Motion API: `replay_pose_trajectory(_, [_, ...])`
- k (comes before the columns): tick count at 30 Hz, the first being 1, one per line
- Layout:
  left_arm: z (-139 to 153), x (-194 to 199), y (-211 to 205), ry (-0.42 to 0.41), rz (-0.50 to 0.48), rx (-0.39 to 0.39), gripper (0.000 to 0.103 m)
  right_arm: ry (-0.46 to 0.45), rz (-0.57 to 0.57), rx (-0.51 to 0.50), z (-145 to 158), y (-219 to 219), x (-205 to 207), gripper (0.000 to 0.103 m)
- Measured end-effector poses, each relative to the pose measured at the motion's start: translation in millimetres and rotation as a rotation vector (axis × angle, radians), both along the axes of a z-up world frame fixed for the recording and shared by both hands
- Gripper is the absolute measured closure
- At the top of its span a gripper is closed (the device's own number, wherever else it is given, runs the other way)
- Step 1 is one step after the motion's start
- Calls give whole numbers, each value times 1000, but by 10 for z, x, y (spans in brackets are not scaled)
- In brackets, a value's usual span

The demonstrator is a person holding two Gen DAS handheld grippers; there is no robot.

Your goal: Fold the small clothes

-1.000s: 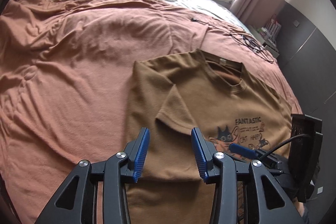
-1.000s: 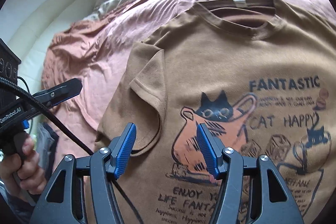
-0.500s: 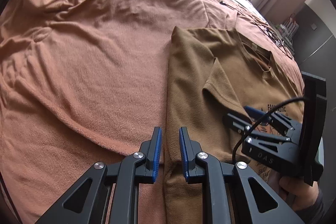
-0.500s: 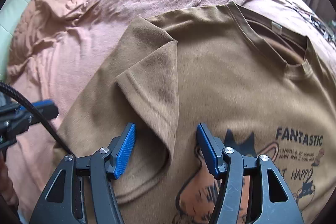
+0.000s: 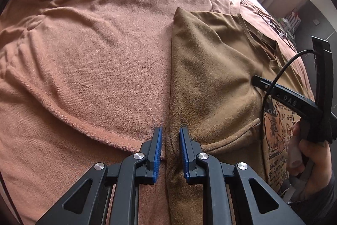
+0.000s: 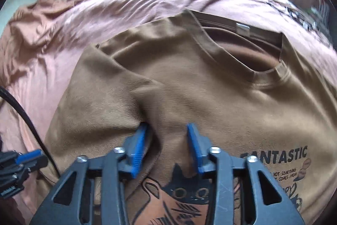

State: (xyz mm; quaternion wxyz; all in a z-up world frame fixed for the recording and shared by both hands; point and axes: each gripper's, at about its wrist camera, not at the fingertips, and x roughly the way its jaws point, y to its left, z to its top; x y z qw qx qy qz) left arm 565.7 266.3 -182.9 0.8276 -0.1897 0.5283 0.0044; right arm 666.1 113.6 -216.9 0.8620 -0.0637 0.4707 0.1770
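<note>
T-shirt (image 5: 212, 77) fabric sat between the blue pads of both grippers: the left gripper (image 5: 170, 150), jaws narrowed but not fully pressed together, straddled the shirt's folded side edge, while the right gripper (image 6: 166, 147), jaws part-spread, dug into a bunched ridge beside the folded-in sleeve (image 6: 101, 98). Outward, the brown shirt lay print-up on the rumpled orange blanket (image 5: 94, 60) — broad bare blanket stretched beyond its left edge.
</note>
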Motion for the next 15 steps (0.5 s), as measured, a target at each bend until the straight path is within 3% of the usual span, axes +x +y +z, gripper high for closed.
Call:
replay_pose_trajectory(3, [3,-6,-14,5,-4,3,84,45,-4,97,-5,-153,17,101])
replay_pose_trajectory(5, [5,-18,-26,8,-8,11,84,53,-22,107,-15,-239,6,103])
replay_pose_trajectory(13, [87,-82,-63,-2,-10,25,84,113,17,202,113,-351,-147,103])
replay_pose_trajectory(15, [110,-90,-85,-3,-20,27,84,124,38,228,164,-389,-214,96])
